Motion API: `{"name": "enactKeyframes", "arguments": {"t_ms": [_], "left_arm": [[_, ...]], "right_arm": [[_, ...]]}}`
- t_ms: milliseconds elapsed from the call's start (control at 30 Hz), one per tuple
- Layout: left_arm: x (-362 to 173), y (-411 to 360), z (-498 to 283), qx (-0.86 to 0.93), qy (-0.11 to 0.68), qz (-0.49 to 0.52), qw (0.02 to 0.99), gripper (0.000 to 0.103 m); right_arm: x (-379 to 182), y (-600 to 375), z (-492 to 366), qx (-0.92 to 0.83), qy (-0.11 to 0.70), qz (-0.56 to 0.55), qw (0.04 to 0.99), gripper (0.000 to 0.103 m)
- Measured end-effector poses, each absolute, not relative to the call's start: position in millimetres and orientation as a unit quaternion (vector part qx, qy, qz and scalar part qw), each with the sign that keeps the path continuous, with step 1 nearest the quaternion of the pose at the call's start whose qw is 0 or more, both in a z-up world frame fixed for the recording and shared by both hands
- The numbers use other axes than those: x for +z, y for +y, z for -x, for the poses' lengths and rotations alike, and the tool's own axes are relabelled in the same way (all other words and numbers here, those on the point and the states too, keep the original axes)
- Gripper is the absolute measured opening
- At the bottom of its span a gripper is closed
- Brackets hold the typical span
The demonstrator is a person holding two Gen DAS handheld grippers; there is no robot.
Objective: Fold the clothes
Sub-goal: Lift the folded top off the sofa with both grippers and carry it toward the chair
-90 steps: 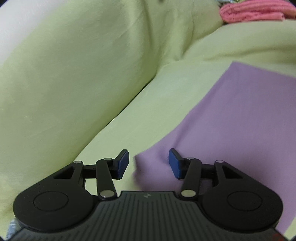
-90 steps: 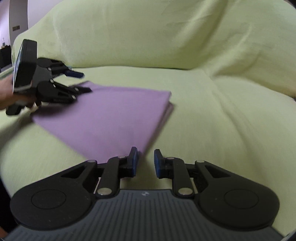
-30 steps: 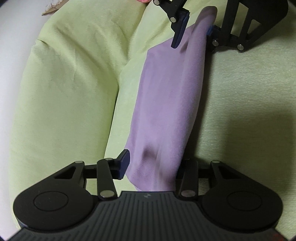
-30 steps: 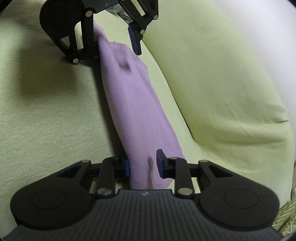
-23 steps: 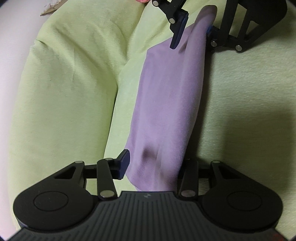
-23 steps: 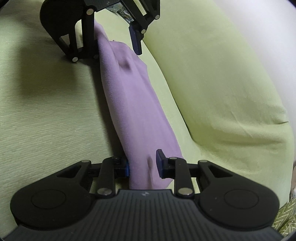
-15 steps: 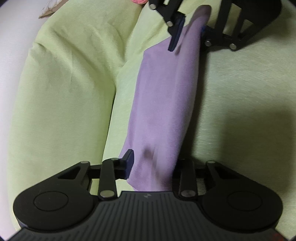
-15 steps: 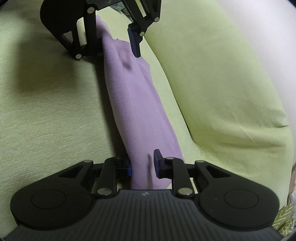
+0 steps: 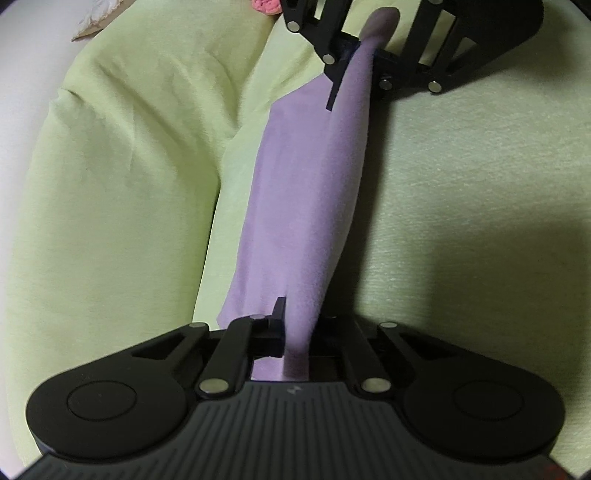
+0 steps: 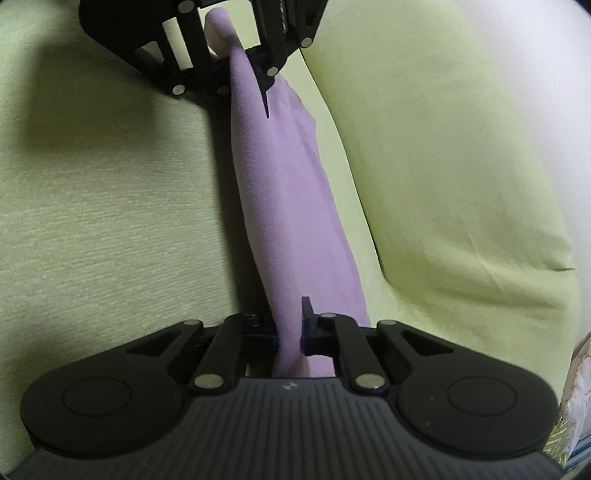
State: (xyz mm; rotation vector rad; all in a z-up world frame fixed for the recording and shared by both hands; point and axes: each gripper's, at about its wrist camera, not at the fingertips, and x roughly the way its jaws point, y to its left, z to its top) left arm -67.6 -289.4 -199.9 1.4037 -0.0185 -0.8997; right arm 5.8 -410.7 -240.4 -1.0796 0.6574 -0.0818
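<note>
**Purple cloth pinched at both ends, strung between the two grippers**

Purple cloth [image 9: 306, 206] hangs as a narrow band over the green sofa seat [image 9: 480, 206], gathered into a lengthwise fold, lower edge draping toward the seat near the backrest [image 9: 122, 192].

Left gripper [image 9: 295, 332]: jaws clamped tight on the near end of the cloth, fabric bunched between the pads and running out past them toward the body.

Right gripper [image 10: 290, 332]: jaws closing, cloth between them, pads already pressing the fabric from both sides. In the left wrist view the right gripper sits at the far end [image 9: 364, 55] with a tuft of cloth poking out above its jaws.

Grippers face each other along the cloth, well apart. Something pink [image 9: 266, 4] sits at the top edge of the left view, past the backrest; too cropped to identify.
</note>
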Motion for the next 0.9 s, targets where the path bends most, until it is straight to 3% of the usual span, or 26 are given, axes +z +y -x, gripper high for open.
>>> {"name": "enactKeyframes", "arguments": {"t_ms": [900], "left_arm": [[-57,-355,73,-0.371,-0.083,-0.610,0.695,0.003]], "right_arm": [[-232,-271,172,-0.110,0.243,0.524,0.809,0.006]]}}
